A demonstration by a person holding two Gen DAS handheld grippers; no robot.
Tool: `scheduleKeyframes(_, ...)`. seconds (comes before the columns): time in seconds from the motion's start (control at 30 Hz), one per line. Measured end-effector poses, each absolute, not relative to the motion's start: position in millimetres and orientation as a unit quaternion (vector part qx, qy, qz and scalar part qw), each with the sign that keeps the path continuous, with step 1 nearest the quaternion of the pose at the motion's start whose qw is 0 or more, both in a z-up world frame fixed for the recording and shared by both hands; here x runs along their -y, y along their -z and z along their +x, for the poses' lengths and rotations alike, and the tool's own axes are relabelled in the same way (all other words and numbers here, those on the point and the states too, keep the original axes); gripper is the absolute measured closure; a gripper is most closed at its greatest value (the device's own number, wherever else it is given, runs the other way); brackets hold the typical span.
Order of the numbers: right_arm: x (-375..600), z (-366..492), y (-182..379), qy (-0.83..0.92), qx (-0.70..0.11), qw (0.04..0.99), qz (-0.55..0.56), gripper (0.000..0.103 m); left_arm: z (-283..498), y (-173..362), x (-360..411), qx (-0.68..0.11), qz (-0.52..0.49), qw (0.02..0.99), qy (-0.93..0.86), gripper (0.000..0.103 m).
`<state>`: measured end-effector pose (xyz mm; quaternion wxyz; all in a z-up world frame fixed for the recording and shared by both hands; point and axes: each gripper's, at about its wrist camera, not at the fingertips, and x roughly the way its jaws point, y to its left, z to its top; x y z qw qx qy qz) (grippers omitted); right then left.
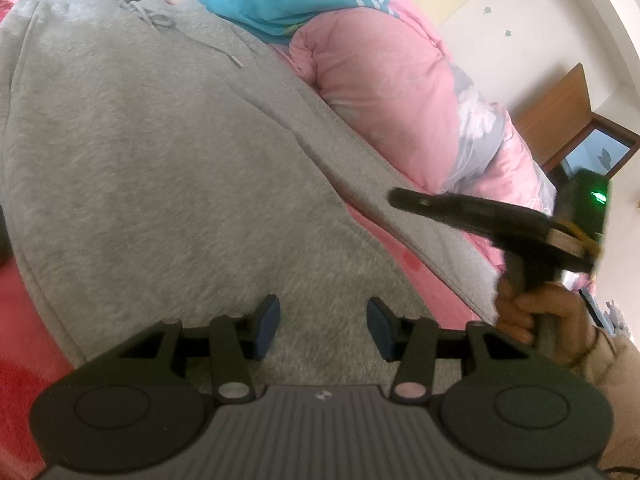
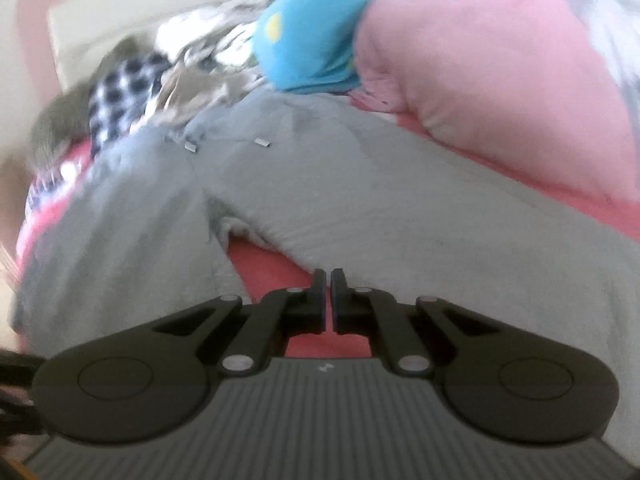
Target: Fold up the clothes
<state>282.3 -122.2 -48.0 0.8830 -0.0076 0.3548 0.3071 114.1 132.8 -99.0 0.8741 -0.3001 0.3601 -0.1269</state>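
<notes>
Left gripper (image 1: 322,326) gapes wide over the grey sweatpants (image 1: 160,152) mid-frame; right gripper (image 2: 330,300) pinched nearly closed, empty.

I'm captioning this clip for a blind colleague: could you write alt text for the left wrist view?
The open left gripper hovers over grey sweatpants spread flat on a red bedsheet, drawstring at the far end. To its right, a hand holds the right gripper near the pants' edge, with a pink quilt behind.
</notes>
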Motion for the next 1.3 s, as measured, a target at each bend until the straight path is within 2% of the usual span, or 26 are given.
scheduleKeyframes(0.03, 130, 278, 45, -0.32, -0.363, 0.875, 0.016, 0.098, 115, 99, -133, -0.36, -0.3, 0.874, 0.127, 0.053)
scheduleKeyframes(0.1, 138, 267, 43, -0.345, -0.377, 0.859, 0.043, 0.083, 115, 98, -133, -0.36, -0.3, 0.874, 0.127, 0.053)
scheduleKeyframes(0.17, 139, 253, 45, -0.355, -0.385, 0.851, 0.044, 0.059, 116, 98, -132, -0.36, -0.3, 0.874, 0.127, 0.053)
scheduleKeyframes(0.23, 138, 242, 52, -0.36, -0.398, 0.843, 0.034, 0.057, 117, 98, -132, -0.361, -0.3, 0.874, 0.126, 0.053)
scheduleKeyframes(0.3, 135, 233, 63, -0.36, -0.418, 0.834, 0.013, 0.058, 117, 98, -131, -0.36, -0.301, 0.874, 0.126, 0.053)
scheduleKeyframes(0.33, 134, 229, 69, -0.359, -0.427, 0.83, 0.003, 0.074, 117, 97, -131, -0.36, -0.301, 0.874, 0.126, 0.053)
scheduleKeyframes(0.37, 131, 222, 73, -0.352, -0.427, 0.833, -0.015, 0.101, 117, 97, -131, -0.36, -0.301, 0.874, 0.126, 0.053)
scheduleKeyframes(0.57, 117, 166, 57, -0.318, -0.299, 0.889, -0.135, 0.101, 117, 98, -131, -0.36, -0.302, 0.874, 0.127, 0.053)
scheduleKeyframes(0.7, 117, 170, 89, -0.247, -0.321, 0.886, -0.226, 0.101, 117, 98, -133, -0.359, -0.307, 0.872, 0.127, 0.053)
scheduleKeyframes(0.87, 136, 181, 70, -0.215, -0.315, 0.912, -0.154, 0.098, 116, 99, -135, -0.357, -0.317, 0.869, 0.128, 0.053)
scheduleKeyframes(1.0, 121, 174, 51, -0.315, -0.27, 0.902, -0.116, 0.098, 116, 98, -133, -0.357, -0.312, 0.871, 0.127, 0.053)
scheduleKeyframes(1.13, 79, 194, 72, -0.372, -0.303, 0.869, -0.117, 0.099, 115, 98, -134, -0.354, -0.311, 0.873, 0.125, 0.053)
scheduleKeyframes(1.23, 77, 232, 90, -0.331, -0.347, 0.874, -0.08, 0.103, 114, 99, -135, -0.352, -0.315, 0.873, 0.124, 0.053)
scheduleKeyframes(1.3, 87, 250, 83, -0.316, -0.353, 0.88, -0.029, 0.097, 115, 100, -136, -0.352, -0.316, 0.872, 0.126, 0.053)
